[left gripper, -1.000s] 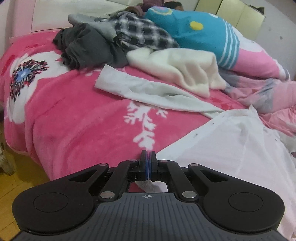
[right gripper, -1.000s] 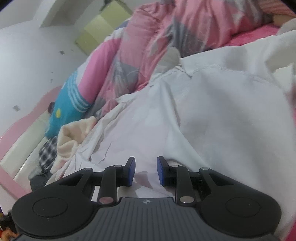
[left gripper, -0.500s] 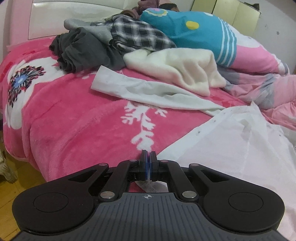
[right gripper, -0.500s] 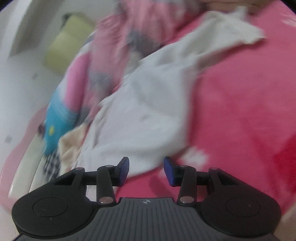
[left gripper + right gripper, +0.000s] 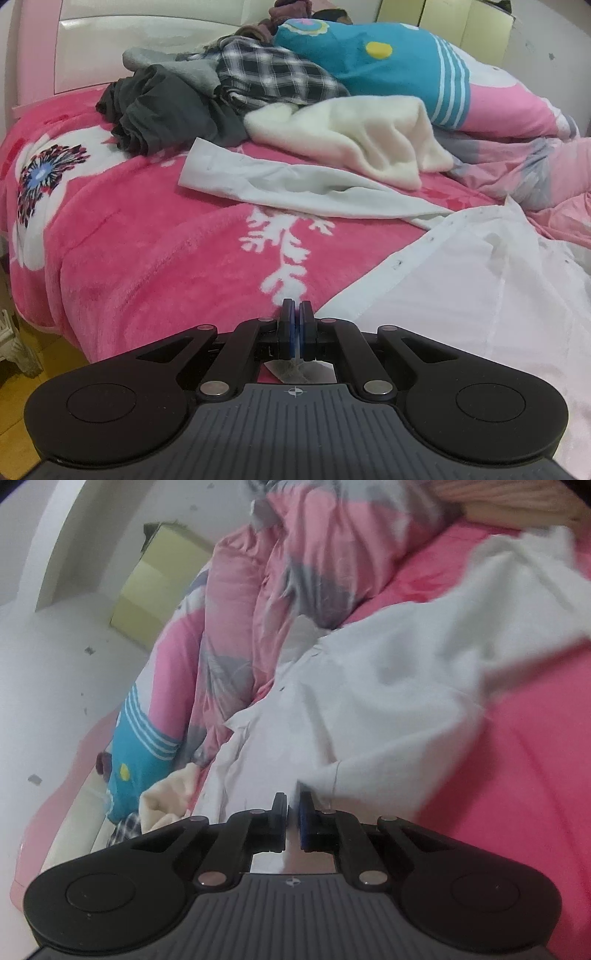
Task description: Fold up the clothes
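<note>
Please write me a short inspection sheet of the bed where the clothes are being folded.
Surface: pink blanket with white flower prints covers the bed.
Job's things: white shirt spread at the near edge, one sleeve stretched out flat across the blanket.
Clutter: pile at the far side with a dark grey garment, a checked garment and a cream fleece; teal and pink cushion and a pink quilt behind.
Grippers: left gripper shut on the shirt's hem; right gripper closing, white cloth between its jaws.
Cables: nothing seen.
Surroundings: white headboard, yellow floor, yellow-green cabinet.
</note>
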Demonstrator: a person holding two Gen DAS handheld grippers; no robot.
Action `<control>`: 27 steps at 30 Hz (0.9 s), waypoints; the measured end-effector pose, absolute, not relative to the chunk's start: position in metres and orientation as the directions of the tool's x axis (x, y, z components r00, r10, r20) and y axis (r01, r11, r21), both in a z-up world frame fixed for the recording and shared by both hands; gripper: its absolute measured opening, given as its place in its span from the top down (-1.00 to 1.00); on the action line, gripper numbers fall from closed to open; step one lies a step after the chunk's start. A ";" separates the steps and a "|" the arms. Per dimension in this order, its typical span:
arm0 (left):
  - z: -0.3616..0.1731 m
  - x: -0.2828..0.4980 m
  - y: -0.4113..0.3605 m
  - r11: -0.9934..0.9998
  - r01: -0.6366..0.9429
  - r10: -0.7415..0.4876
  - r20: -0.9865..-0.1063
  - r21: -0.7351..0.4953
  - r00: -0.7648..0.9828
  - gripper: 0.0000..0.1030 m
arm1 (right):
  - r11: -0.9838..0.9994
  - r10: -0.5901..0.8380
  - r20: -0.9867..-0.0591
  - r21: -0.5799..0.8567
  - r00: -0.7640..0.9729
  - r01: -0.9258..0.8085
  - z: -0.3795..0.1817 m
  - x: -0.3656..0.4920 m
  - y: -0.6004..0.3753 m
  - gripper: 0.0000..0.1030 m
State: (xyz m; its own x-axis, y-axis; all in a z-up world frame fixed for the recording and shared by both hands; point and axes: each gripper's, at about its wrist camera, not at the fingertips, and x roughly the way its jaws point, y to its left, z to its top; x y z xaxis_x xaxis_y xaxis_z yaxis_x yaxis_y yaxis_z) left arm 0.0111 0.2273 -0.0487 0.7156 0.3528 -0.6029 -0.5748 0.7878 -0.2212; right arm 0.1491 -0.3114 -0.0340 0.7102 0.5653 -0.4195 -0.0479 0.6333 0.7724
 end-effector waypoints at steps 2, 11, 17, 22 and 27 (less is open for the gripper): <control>-0.049 0.011 0.227 0.790 -0.574 0.355 -0.602 -0.216 0.715 0.98 | 0.648 0.567 -0.454 0.761 0.687 -0.032 -0.045 0.175 -0.303 0.84; -0.050 0.013 0.222 0.798 -0.574 0.374 -0.598 -0.181 0.709 0.98 | 0.605 0.563 -0.399 0.795 0.724 -0.032 -0.050 0.173 -0.331 0.06; -0.051 0.015 0.220 0.800 -0.576 0.384 -0.595 -0.168 0.706 0.98 | 0.519 0.560 -0.361 0.855 0.746 0.024 -0.047 0.113 -0.368 0.06; -0.052 0.015 0.219 0.799 -0.577 0.387 -0.591 -0.168 0.708 0.98 | 0.476 0.566 -0.462 0.859 0.683 0.188 -0.081 0.114 -0.364 0.20; -0.054 0.013 0.222 0.797 -0.573 0.377 -0.585 -0.190 0.718 0.98 | 0.484 0.501 -0.472 0.848 0.725 0.218 -0.089 0.130 -0.360 0.41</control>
State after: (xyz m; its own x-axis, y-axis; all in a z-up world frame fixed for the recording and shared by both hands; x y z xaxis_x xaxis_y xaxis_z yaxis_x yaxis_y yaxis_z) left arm 0.0132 0.2224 -0.0537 0.7184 0.3771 -0.5845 -0.5729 0.7973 -0.1898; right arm 0.1296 -0.3602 -0.0893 0.7252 0.5010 -0.4723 0.2180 0.4836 0.8477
